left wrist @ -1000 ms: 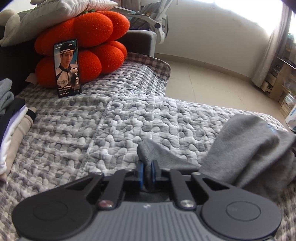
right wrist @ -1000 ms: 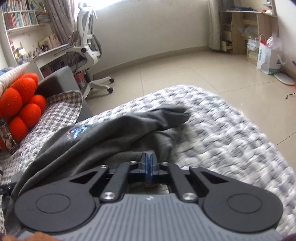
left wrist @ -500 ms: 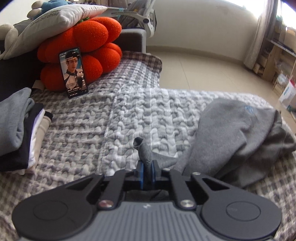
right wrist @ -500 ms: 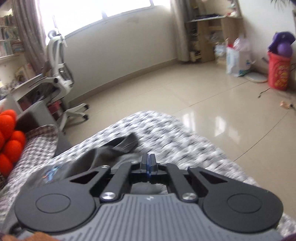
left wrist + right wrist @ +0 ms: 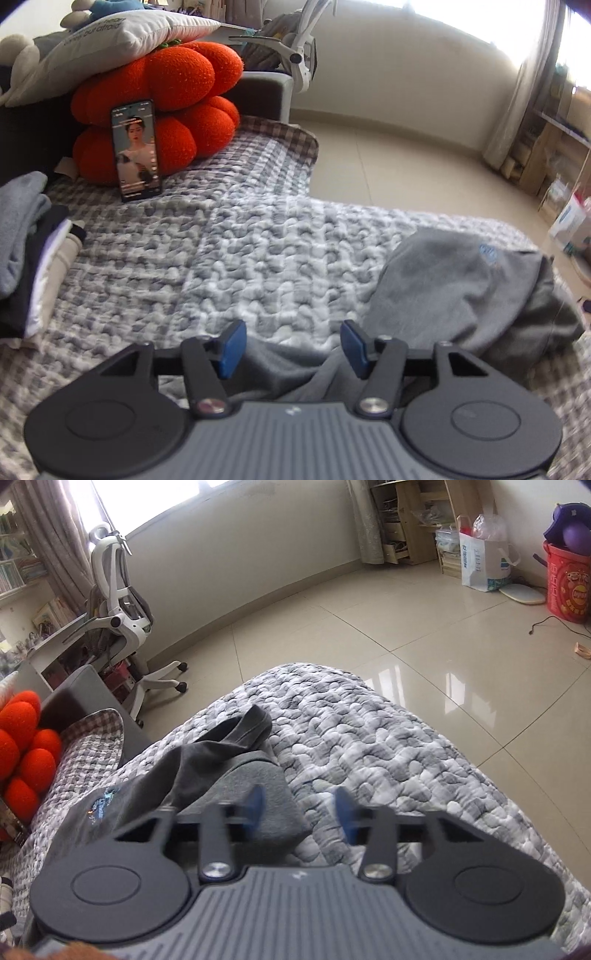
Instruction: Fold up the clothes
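Both the left tongs (image 5: 291, 345) and right tongs (image 5: 298, 812) gape wide, empty, above the grey sweatshirt (image 5: 454, 284) on the quilted bed (image 5: 229, 258).

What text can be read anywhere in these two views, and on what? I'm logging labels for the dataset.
white pillow: grey print, second line looks like "never but afraid"; uncertain.
phone: small screen captions, too small to read.
grey garment: small blue chest logo, too blurred to read.
white bag: blue print, too small to read.
red bucket: decorated print, not readable.
No numbers or signs can be read.
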A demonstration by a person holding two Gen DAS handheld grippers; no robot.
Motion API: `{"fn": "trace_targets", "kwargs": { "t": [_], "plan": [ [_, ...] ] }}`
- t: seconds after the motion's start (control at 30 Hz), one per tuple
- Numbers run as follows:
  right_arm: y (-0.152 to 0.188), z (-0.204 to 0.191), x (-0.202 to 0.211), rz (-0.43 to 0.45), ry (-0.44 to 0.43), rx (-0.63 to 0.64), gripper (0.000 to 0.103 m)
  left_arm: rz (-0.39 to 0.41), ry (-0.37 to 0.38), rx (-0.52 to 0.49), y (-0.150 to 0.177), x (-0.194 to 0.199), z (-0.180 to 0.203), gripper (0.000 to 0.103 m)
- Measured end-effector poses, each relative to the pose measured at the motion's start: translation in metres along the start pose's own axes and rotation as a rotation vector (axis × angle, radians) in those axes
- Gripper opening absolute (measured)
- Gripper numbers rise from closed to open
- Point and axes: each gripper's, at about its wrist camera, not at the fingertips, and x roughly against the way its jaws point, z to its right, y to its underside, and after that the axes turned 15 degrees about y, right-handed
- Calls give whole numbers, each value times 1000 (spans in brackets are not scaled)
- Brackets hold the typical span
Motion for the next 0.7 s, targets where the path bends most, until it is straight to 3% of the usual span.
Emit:
{"fn": "trace_targets", "kwargs": {
  "t": [0.1,0.3,0.57,0.67,0.7],
  "plan": [
    [0,-9,2,3,-22,14,55,12,95,45,-2,-16,3,63],
    [2,-23,4,2,-56,23,55,-8,202,103,-3,-55,7,64],
    [5,-39,9,14,-101,38,56,4,271,153,-4,-85,8,64],
    [6,-45,12,25,-114,57,57,17,294,150,-4,-89,10,53],
    [7,-47,12,28,-119,63,57,24,309,150,-3,-88,10,37]
  ]
}}
